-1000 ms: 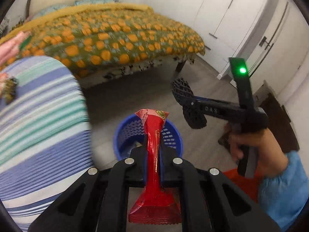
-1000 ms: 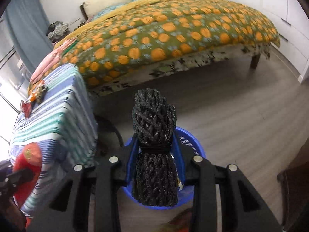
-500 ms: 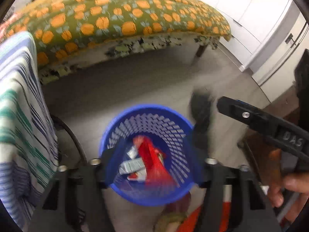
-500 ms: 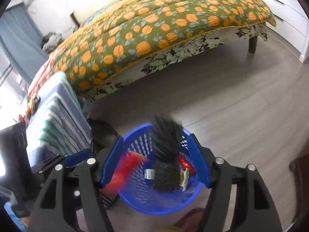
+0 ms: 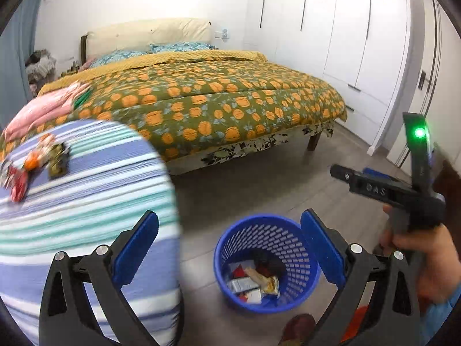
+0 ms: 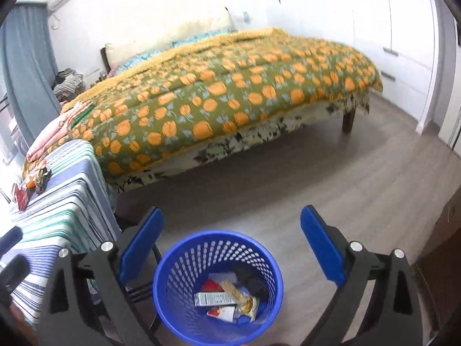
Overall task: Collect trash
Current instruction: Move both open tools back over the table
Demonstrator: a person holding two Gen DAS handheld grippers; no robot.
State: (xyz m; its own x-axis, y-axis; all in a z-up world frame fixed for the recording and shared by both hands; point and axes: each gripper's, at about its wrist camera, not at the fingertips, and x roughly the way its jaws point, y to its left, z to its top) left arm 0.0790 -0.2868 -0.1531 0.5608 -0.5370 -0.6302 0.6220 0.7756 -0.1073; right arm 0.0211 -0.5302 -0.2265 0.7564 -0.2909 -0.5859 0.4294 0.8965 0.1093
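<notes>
I am holding both grippers above the blue basket [image 6: 217,285], which is standing on the grey floor [image 6: 331,178] beside the table with the striped cloth [image 5: 86,190]. My left gripper [image 5: 229,226] is sitting with its jaws spread wide and nothing between them; they have just been opening, and the blue pads are framing the basket's rim from above without touching it. My right gripper [image 6: 232,222] is showing the same: jaws wide apart, having just been opening, with only the basket and bare floor between the pads.

The trash is lying in the bottom of the basket. I am seeing a red wrapper [image 6: 212,285], a white carton [image 6: 213,299] lying flat, a yellowish snack packet [image 6: 245,302] and a dark bundle [image 6: 252,282] resting against the far inner wall. In the left view the same heap is appearing at the basket's floor, with the dark bundle towards the back.

More scraps [image 5: 34,161] are still lying on the striped cloth near its far edge, a small cluster of red, orange and dark wrappers close together; they are blurred and I cannot make out each piece.

In the left view I am also seeing the right hand [image 5: 426,256] gripping its tool's handle to the right of the basket, a green light glowing on top. The bed [image 6: 230,95] with the orange-patterned cover is filling the background, well apart from the basket.
</notes>
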